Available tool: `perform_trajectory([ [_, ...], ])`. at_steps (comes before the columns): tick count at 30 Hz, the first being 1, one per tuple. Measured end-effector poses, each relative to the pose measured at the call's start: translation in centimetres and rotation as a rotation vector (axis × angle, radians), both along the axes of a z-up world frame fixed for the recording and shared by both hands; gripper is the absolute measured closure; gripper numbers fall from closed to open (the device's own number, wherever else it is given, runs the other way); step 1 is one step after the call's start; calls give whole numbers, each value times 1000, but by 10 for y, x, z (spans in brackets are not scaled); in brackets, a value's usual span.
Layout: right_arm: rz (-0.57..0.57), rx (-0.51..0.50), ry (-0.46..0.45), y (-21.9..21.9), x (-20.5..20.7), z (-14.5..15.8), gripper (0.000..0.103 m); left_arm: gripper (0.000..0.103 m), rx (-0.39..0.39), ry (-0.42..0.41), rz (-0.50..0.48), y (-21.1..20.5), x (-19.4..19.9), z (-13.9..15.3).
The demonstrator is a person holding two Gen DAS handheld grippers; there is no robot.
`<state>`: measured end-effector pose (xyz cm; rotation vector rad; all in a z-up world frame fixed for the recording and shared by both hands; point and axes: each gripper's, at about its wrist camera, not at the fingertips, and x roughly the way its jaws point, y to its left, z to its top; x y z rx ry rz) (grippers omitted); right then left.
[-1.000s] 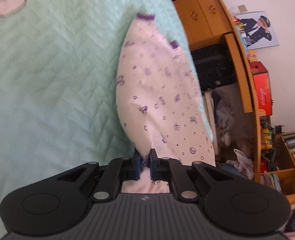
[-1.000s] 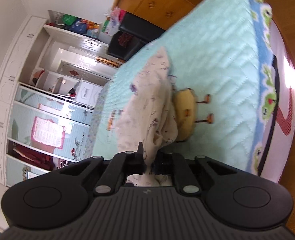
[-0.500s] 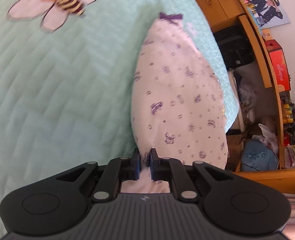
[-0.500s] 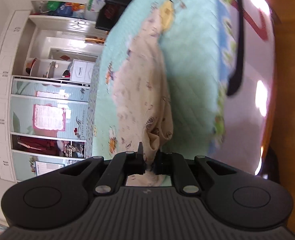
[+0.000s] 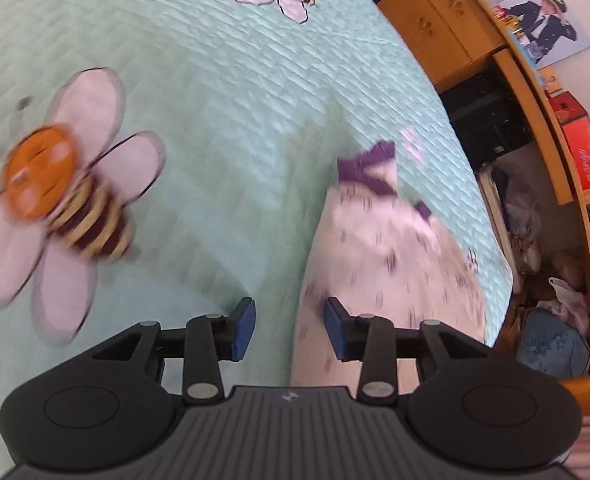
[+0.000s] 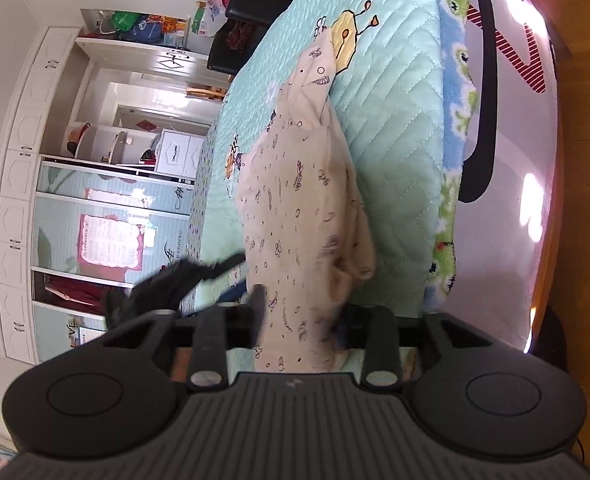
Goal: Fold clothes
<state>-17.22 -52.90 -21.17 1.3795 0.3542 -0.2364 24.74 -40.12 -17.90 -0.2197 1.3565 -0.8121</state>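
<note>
Both tongs are opening: my left gripper (image 5: 289, 330) has nothing between its blue pads, my right gripper (image 6: 299, 322) has the garment (image 6: 303, 200) loose between its jaws. It's thin, limp printed cotton with purple trim, slumped on the quilted bedspread (image 5: 215, 100); I'd pinch hems or corners
</note>
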Motion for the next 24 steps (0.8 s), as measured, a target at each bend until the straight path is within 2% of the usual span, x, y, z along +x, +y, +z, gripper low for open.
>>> perform_trajectory([
  [2,0,-9,-6,1,2,-4,57,50,-16,18,-4,-16,8,-5],
  [5,-9,-28,-4,2,5,-7,57,50,-28,4,-24,-40,8,-7],
  [6,-9,-37,-6,2,6,-7,57,54,-26,-18,-37,-46,5,-6],
  [7,-9,-45,-9,2,8,-8,58,72,-33,-34,-40,-45,3,-2],
  [8,-8,-54,-11,3,9,-8,72,87,-43,-46,-40,-42,1,2],
  [10,11,-117,15,4,13,0,93,89,-64,-69,-39,-36,-3,9],
  [12,15,-153,14,7,14,11,93,90,-84,-92,-39,-30,-6,17],
  [18,66,-238,-43,13,16,62,93,91,-140,-178,29,30,-21,82],
  [24,215,-254,-123,46,47,112,93,95,-165,-278,159,146,-31,162],
])
